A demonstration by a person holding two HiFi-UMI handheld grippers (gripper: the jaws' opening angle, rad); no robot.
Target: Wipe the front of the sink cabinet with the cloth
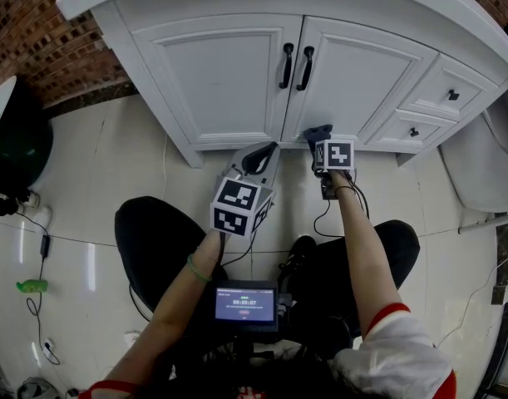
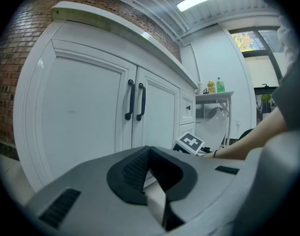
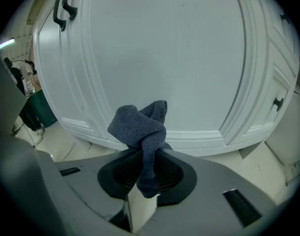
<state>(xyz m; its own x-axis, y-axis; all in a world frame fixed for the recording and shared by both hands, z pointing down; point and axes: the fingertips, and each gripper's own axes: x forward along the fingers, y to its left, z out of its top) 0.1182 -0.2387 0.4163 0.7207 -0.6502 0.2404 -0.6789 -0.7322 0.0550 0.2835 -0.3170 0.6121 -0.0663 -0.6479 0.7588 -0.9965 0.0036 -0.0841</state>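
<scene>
Jaws of right gripper (image 3: 146, 157) clamped on blue cloth (image 3: 139, 126), arm outstretched toward cabinet door (image 3: 164, 58), left gripper (image 2: 149, 163) closed, empty

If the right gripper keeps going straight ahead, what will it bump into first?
Probably the white cabinet door, low on its panel; the cloth in the right gripper would touch it first.

Cloth (image 3: 139, 126): blue-grey knit, bunched into twisted wad, being pinched between jaws of right gripper (image 3: 146, 157), one end hanging down; lower centre of right gripper view. Being held close before lower door panel, contact unclear.

Sink cabinet (image 1: 229, 73): white, two panelled doors shut, black handles paired at centre, small drawers at right; filling top of head view.
</scene>
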